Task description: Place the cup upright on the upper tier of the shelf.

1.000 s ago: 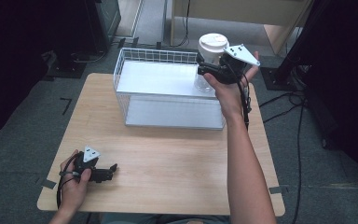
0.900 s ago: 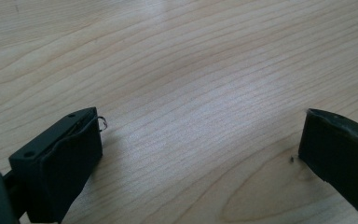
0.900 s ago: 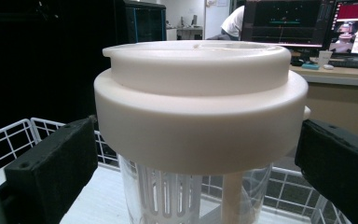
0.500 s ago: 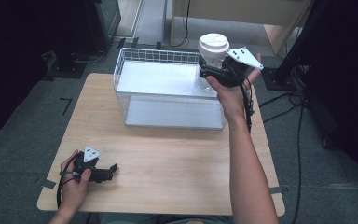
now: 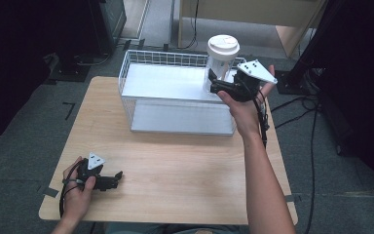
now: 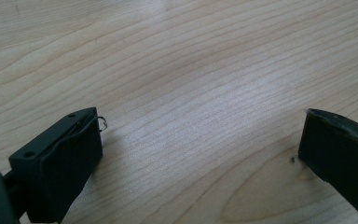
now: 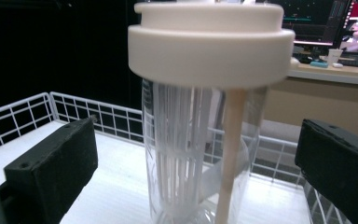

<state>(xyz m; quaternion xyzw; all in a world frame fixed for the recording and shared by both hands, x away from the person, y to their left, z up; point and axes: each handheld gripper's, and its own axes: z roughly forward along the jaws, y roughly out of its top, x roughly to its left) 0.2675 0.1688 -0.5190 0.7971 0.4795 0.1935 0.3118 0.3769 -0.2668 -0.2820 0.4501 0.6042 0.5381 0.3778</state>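
A clear plastic cup (image 5: 220,68) with a white lid (image 5: 223,46) stands upright in the back right corner of a white wire basket (image 5: 165,56). My right gripper (image 5: 215,83) is open, one jaw on each side of the cup with a gap to it. In the right gripper view the cup (image 7: 200,154) rises between the jaws of that gripper (image 7: 196,140), with a pale stick (image 7: 228,158) inside it. My left gripper (image 5: 118,176) rests open on the wooden table (image 5: 185,165) at the front left. Only bare wood lies between the jaws of the left gripper (image 6: 200,135).
The basket (image 7: 23,109) has a white floor and takes up the back half of the table (image 6: 191,56). Cables trail on the grey floor to the right of the table. Dark equipment and a pale cabinet stand beyond the basket.
The cup and my right gripper have come down a little into the basket. The left hand and its gripper have not moved.
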